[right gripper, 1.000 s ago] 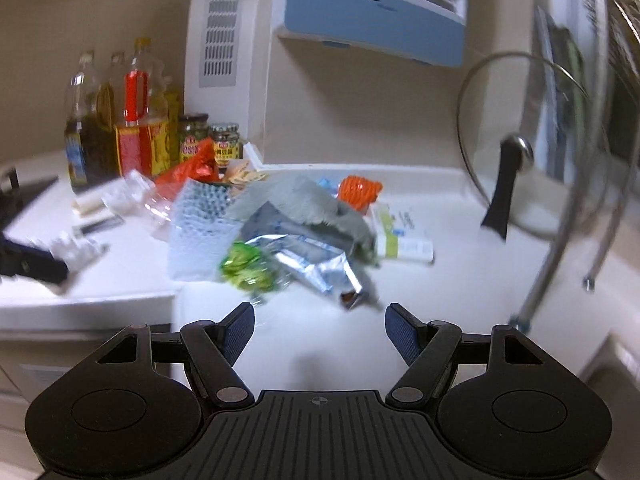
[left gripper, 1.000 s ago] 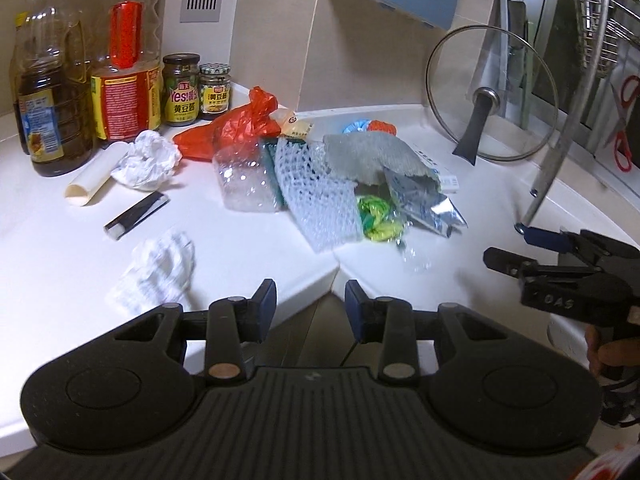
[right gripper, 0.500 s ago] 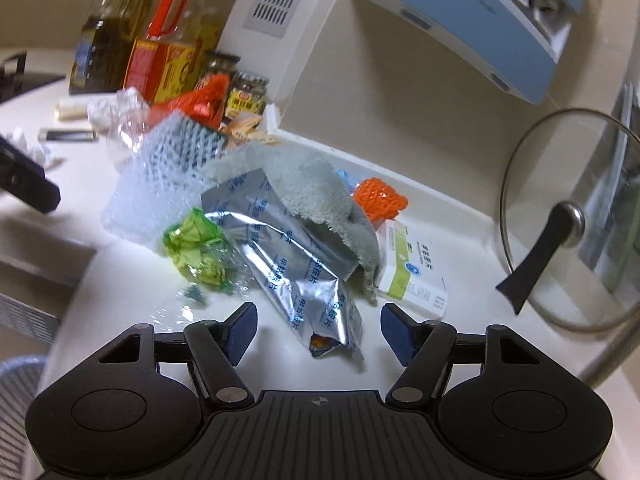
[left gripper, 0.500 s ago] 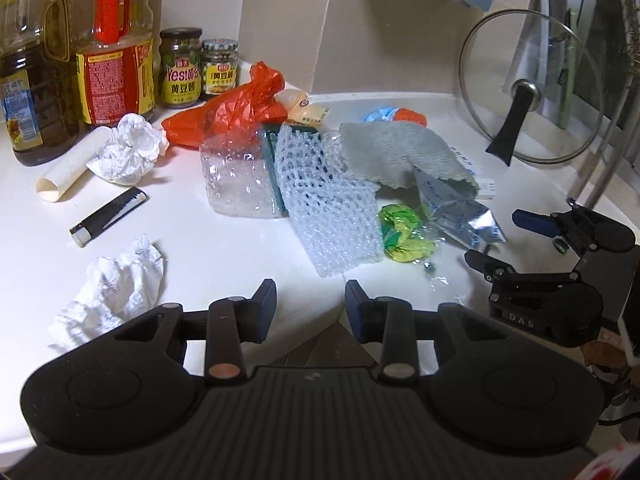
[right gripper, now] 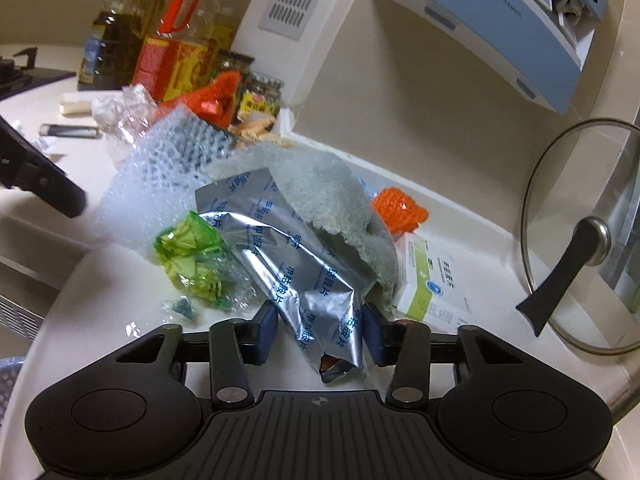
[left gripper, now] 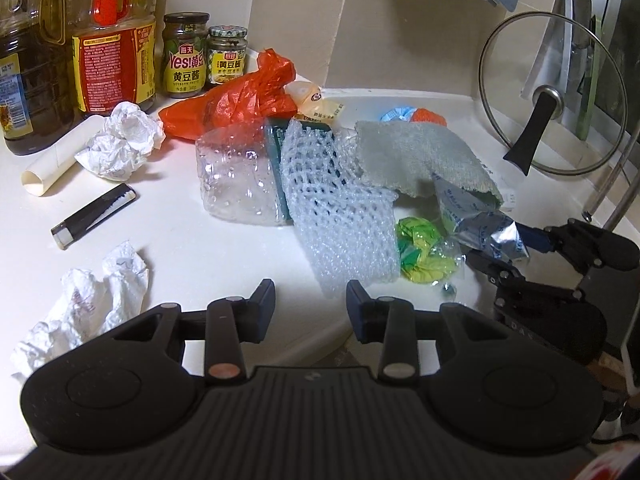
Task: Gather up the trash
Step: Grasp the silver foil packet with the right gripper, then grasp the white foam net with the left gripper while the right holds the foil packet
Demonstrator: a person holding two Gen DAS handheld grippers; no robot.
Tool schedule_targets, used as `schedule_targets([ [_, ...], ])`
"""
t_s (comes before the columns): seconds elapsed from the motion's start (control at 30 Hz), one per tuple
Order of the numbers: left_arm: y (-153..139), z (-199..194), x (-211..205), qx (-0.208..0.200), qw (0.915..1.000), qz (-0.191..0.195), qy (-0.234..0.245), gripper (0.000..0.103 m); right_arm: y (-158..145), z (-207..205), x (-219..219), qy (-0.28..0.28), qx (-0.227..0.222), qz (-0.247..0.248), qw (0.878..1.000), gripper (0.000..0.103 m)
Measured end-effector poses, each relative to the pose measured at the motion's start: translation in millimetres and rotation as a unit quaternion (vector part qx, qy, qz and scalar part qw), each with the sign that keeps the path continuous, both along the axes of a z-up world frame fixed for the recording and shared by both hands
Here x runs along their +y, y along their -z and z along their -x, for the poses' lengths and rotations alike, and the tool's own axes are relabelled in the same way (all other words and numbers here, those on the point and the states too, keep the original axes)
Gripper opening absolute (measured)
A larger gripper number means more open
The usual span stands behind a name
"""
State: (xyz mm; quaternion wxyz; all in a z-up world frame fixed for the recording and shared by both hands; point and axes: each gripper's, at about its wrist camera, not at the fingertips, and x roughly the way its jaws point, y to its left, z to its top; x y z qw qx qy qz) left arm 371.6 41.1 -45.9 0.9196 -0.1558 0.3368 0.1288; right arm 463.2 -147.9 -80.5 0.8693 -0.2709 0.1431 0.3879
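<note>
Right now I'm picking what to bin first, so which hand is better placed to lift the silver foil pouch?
Right. The right tongs already straddle the silver foil pouch, their jaws closing around its end. The left tongs hang empty at the counter edge, nearer the white foam netting.

Foil pouch [right gripper: 296, 272] shiny crinkled metallic; foam net [left gripper: 340, 216] white matt plastic; cloth [left gripper: 420, 160] rough grey (frayed edge); countertop [left gripper: 192, 240] glossy.
</note>
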Motion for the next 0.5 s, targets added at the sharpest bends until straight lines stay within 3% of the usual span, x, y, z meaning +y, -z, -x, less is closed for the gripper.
schedule_targets([
  [0.2, -0.8, -8.2, 4.4, -0.012, 0.9999, 0.008, -0.008, 0.040, -10.1, 8.4, -16.0, -0.007, 0.013, -0.039, 0.999, 0.042],
  [0.5, 3.3, -29.2, 14.9, -0.020, 0.9989, 0.038, -0.021, 0.040, -38.2, 3.0, -54.1, 0.053, 0.096, -0.145, 0.983, 0.042],
])
